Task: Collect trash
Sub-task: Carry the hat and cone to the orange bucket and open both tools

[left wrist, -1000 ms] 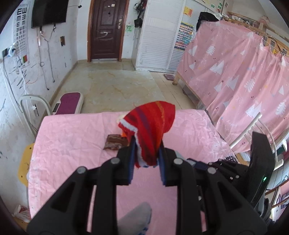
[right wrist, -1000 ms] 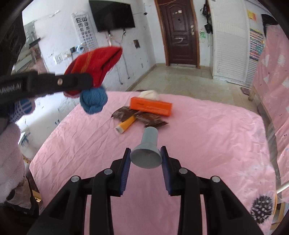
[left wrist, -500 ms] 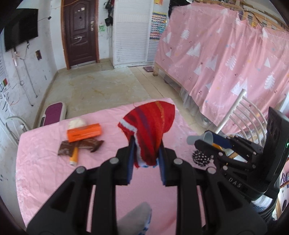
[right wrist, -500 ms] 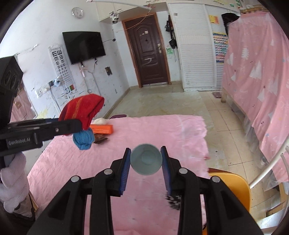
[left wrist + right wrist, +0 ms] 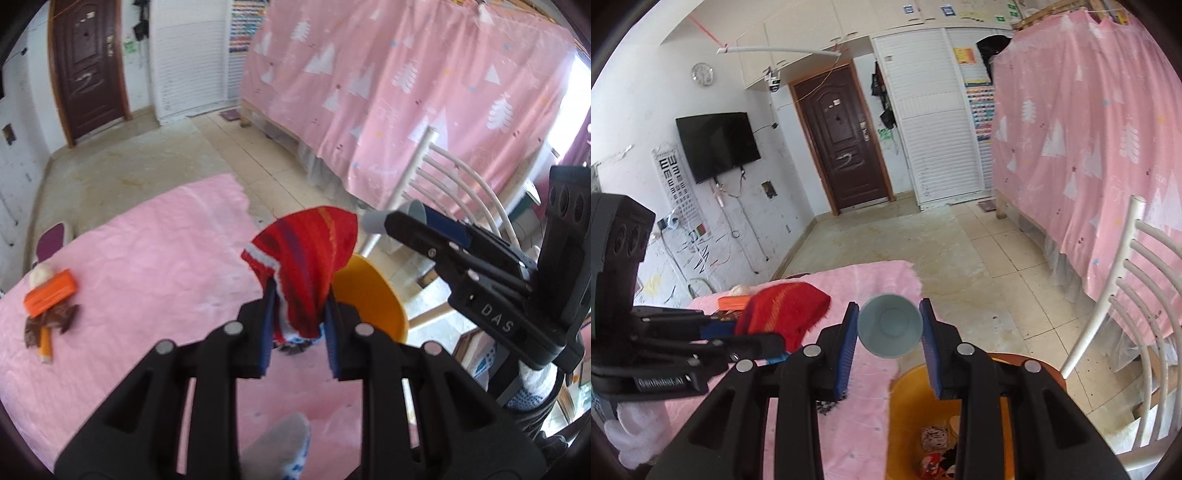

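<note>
1. The left gripper (image 5: 299, 314) has its blue-padded jaws pinching a red knitted cloth with a white edge and darker stripes (image 5: 306, 266); the cloth bulges up above the pads and a little of it hangs below them.
2. The right gripper (image 5: 889, 334) has its jaws pressed against the sides of a small grey paper cup (image 5: 889, 325), which lies on its side between the pads with its open mouth facing the camera.
3. In the left wrist view the right gripper (image 5: 388, 223) shows from the side at the right, the cup's (image 5: 373, 221) base sticking out past its fingertips, just beside the red cloth.
4. Below and just past both grippers stands a round orange plastic bin (image 5: 905, 413); the right wrist view shows scraps of printed wrapper lying at its bottom, and the cup hangs above the bin's near rim.
5. The bin (image 5: 373, 299) stands against the edge of a table covered with a wrinkled pink cloth (image 5: 147, 258).
6. Well apart from the jaws, at the table's far left, lie an orange rectangular box (image 5: 50, 293), a whitish crumpled ball (image 5: 40, 275) touching it, brown wrappers (image 5: 55, 321) and an orange tube (image 5: 45, 343).
7. A white metal chair (image 5: 1137, 295) stands to the right of the bin, before a pink curtain with white tree shapes (image 5: 1089, 129).
</note>
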